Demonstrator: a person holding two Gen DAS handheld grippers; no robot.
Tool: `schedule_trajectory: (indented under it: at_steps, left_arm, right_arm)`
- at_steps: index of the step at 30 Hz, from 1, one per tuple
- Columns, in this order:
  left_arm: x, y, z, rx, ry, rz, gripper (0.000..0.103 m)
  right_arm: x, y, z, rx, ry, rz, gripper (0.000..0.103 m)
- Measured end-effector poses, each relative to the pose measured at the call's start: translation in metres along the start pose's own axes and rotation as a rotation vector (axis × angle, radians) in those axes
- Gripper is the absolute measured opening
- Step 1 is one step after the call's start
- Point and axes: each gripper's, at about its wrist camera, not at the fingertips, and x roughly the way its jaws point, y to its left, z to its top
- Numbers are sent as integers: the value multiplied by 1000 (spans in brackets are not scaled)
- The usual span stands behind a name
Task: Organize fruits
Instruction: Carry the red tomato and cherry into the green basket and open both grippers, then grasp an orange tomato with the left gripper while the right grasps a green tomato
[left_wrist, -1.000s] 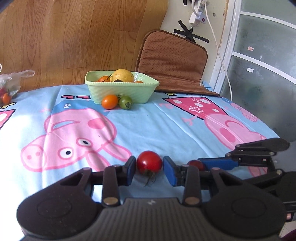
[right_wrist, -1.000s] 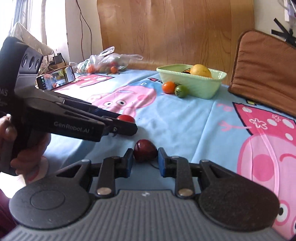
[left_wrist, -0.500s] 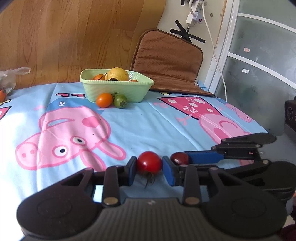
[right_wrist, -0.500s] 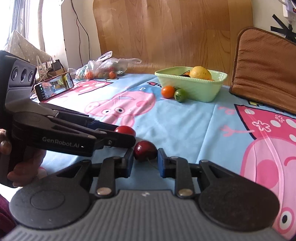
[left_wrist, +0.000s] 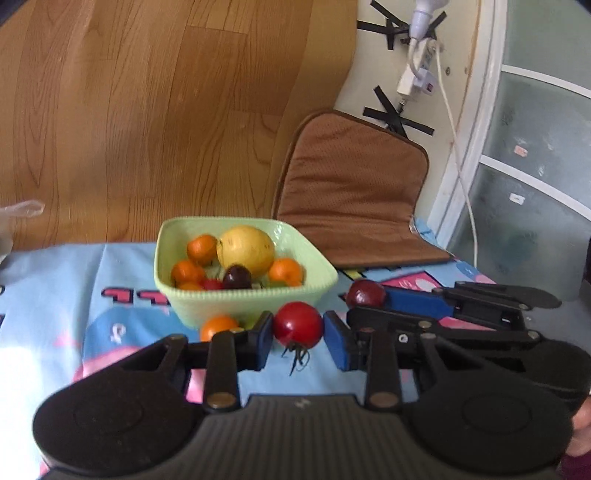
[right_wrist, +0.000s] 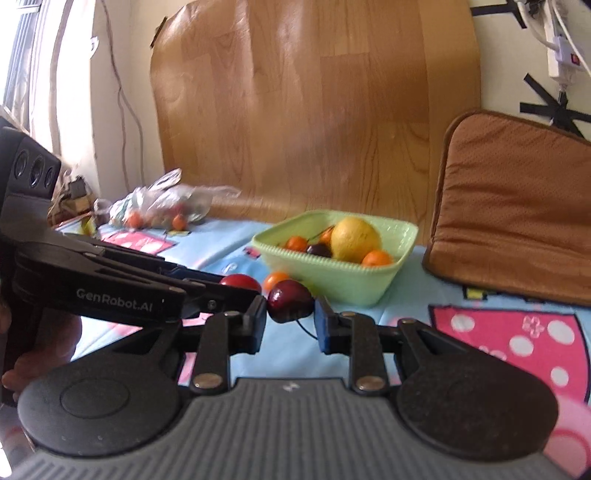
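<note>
The left gripper (left_wrist: 298, 334) has its blue pads clamped on a red tomato (left_wrist: 298, 325), whose dark stem hangs below it, clear of the blue cartoon-print tablecloth (left_wrist: 55, 295). Just to its right, the right gripper (right_wrist: 290, 314) pinches a dark red cherry (right_wrist: 290, 301) between its pads, a thin stem trailing underneath. The two tools sit side by side, close together, both pointing toward the far side of the table.

Beyond them stands a pale green basket (left_wrist: 243, 301) — it holds a large yellow fruit (left_wrist: 245, 249), several small oranges (left_wrist: 201, 249) and a dark cherry-like fruit (left_wrist: 236, 277). A loose orange fruit (left_wrist: 218, 326) lies on the cloth against the basket's near wall, partly hidden behind the left gripper's pad.

Far left on the table, seen from the right wrist, a clear plastic bag (right_wrist: 166, 206) holds more small fruit. A brown cushion (left_wrist: 351, 199) leans at the far right against the wall — a wood-grain panel (left_wrist: 147, 110) stands behind the basket.
</note>
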Motion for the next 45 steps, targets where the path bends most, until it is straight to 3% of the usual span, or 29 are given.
schedule_trajectory:
  at_steps: [4, 9, 12, 15, 22, 26, 30, 32, 34, 39, 42, 43, 45]
  left_arm:
    - [43, 22, 29, -47, -8, 71, 30]
    - [81, 50, 39, -100, -5, 151, 30]
    - [94, 57, 36, -95, 15, 178, 39]
    - [86, 55, 33, -92, -8, 180, 46]
    - [23, 45, 19, -70, -113, 133, 52]
    - [4, 43, -8, -44, -71, 91, 53]
    - [19, 46, -25, -27, 7, 101, 50]
    - [32, 53, -26, -57, 49, 66, 50]
    - [42, 59, -23, -93, 91, 38, 50]
    - [57, 71, -17, -158, 87, 14, 55]
    - [60, 76, -17, -195, 84, 6, 47]
    - [58, 77, -18, -201, 83, -15, 33]
    - [55, 75, -20, -193, 85, -29, 34]
  right_arm:
    - [45, -27, 21, 60, -30, -48, 30]
    - [87, -38, 17, 91, 1, -100, 30]
    - [97, -39, 7, 112, 1, -113, 32]
    - [89, -41, 8, 125, -21, -113, 43]
    - [43, -42, 8, 196, -79, -85, 45]
    - [24, -29, -9, 195, 12, 6, 45]
    - [40, -12, -24, 129, 151, 41, 45]
    - [54, -7, -21, 110, 199, 52, 45]
    - [66, -4, -18, 92, 214, 63, 45]
    - [93, 6, -13, 46, 256, 55, 44]
    - [97, 5, -12, 59, 256, 45, 42]
    - [95, 3, -13, 70, 251, 41, 33]
    - [92, -1, -14, 91, 247, 45, 32]
